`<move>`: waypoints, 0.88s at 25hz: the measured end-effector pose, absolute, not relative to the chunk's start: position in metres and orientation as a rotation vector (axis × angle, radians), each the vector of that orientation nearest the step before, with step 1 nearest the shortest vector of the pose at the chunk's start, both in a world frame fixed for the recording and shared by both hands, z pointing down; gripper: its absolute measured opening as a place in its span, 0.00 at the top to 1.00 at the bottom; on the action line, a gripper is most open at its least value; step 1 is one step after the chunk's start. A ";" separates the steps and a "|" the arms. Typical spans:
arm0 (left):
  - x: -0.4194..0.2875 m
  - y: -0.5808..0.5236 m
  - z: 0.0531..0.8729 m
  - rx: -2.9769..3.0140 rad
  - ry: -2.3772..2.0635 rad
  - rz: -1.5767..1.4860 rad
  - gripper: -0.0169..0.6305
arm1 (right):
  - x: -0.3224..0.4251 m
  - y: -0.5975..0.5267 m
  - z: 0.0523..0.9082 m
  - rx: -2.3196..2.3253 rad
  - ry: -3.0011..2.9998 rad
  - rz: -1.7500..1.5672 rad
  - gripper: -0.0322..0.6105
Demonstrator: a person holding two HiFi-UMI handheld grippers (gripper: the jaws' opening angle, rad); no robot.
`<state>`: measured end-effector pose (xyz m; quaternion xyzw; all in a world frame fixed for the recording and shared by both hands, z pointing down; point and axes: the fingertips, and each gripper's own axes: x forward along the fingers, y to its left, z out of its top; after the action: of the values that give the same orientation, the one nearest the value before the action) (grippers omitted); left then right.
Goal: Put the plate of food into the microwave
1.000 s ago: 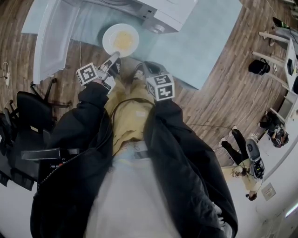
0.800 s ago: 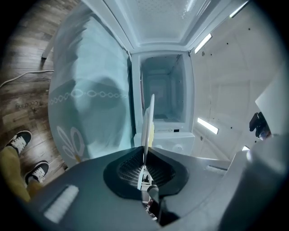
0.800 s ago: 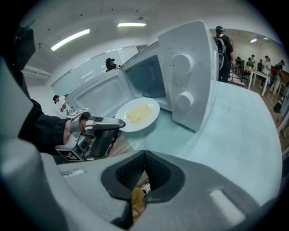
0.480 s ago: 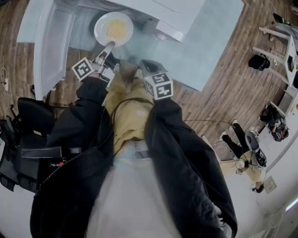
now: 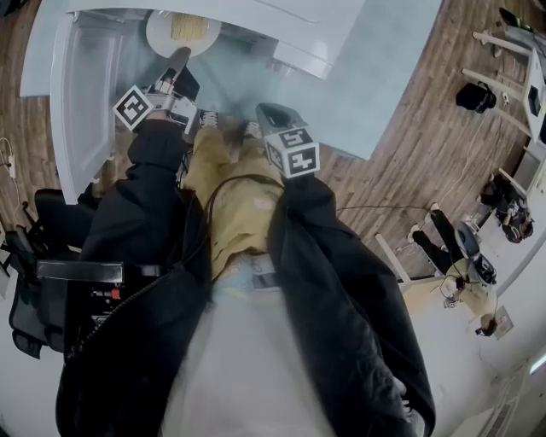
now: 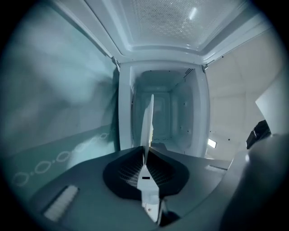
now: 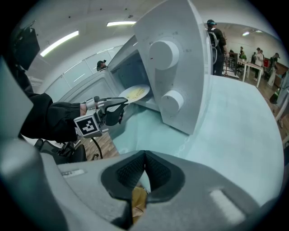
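While the plate (image 7: 135, 94) is partly through the mouth of the microwave (image 7: 178, 67), I judge the job well advanced but not finished. The left tongs (image 6: 145, 155) pinch the plate's near rim, and their jaws are beginning to ease apart with the rim between them. The plate juts straight ahead of them into the cavity. It is not yet set down or released. The door (image 5: 81, 94) stands open to the left of these tongs and probably needs closing afterwards. The right tongs (image 7: 144, 158) hang back to the right, jaws together on nothing, near the worktop (image 5: 375, 77) edge.

Counted: one plate, one portion of yellow food (image 5: 189, 26), one microwave with two knobs (image 7: 163, 54), two tongs.
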<state>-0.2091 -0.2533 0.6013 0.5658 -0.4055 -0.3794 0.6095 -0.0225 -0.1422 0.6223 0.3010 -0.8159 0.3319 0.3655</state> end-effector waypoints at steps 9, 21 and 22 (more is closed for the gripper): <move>-0.214 -0.267 0.609 1.232 -0.941 -0.947 0.92 | -0.011 -0.126 0.626 0.800 -2.079 0.888 0.95; -0.224 -0.287 0.618 1.188 -0.956 -0.940 0.92 | -0.001 -0.112 0.623 0.905 -2.050 0.932 0.95; -0.224 -0.289 0.619 1.190 -0.954 -0.938 0.92 | -0.001 -0.110 0.623 0.915 -2.046 0.937 0.95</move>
<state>-0.2239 -0.2892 0.6185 0.5184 -0.4160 -0.4088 0.6253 -0.0012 -0.1098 0.6233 0.3529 -0.7894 0.3613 0.3488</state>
